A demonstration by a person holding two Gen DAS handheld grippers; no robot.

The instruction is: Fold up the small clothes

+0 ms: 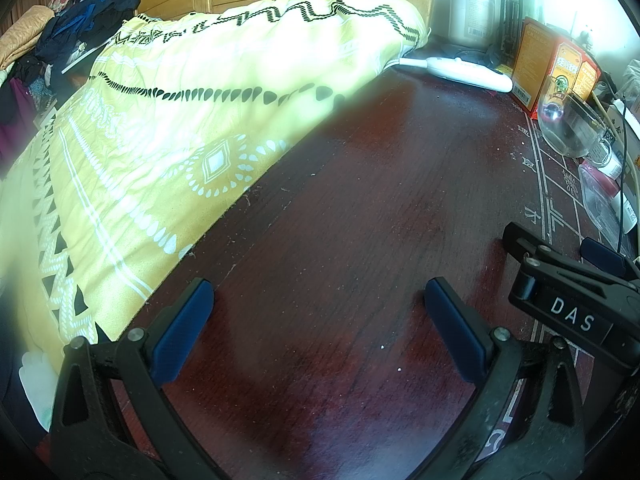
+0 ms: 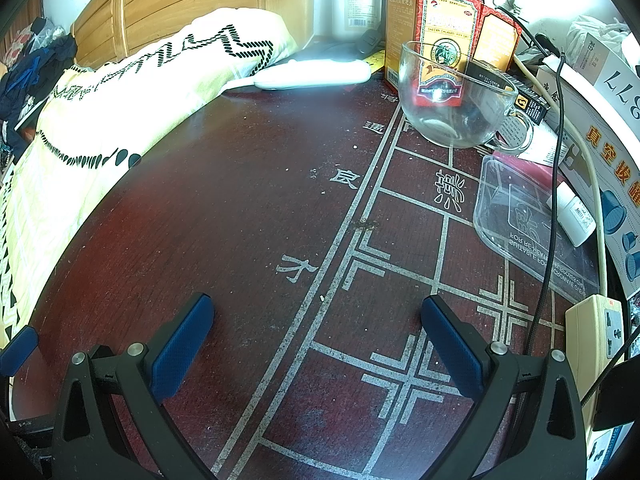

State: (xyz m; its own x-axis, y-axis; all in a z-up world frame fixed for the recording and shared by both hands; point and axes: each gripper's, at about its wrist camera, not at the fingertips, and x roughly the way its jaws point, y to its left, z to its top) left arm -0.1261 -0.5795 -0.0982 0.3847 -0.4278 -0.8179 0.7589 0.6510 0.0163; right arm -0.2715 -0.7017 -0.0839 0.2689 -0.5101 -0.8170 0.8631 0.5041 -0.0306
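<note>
While both tongs sit low over the dark red counter (image 1: 360,208), neither holds anything: left tongs (image 1: 320,328) are spread wide, blue pads apart, bare wood between them; right tongs (image 2: 318,344) are equally wide over the painted chessboard grid (image 2: 404,280). Right tongs also show at the right edge of the left view, just beside the left tongs. No small garment on the counter in either view; the only clothes visible are a dark pile (image 1: 76,36) at the far side of the bed, well apart from both tongs, and I can't tell which piece is for folding. Yellow quilt (image 1: 168,120) lies along the counter's left edge. Far right: glass cup (image 2: 460,100) in front of a red box (image 2: 440,36), clear tray (image 2: 520,220), white remote (image 2: 316,74), power strip (image 2: 600,332).
</note>
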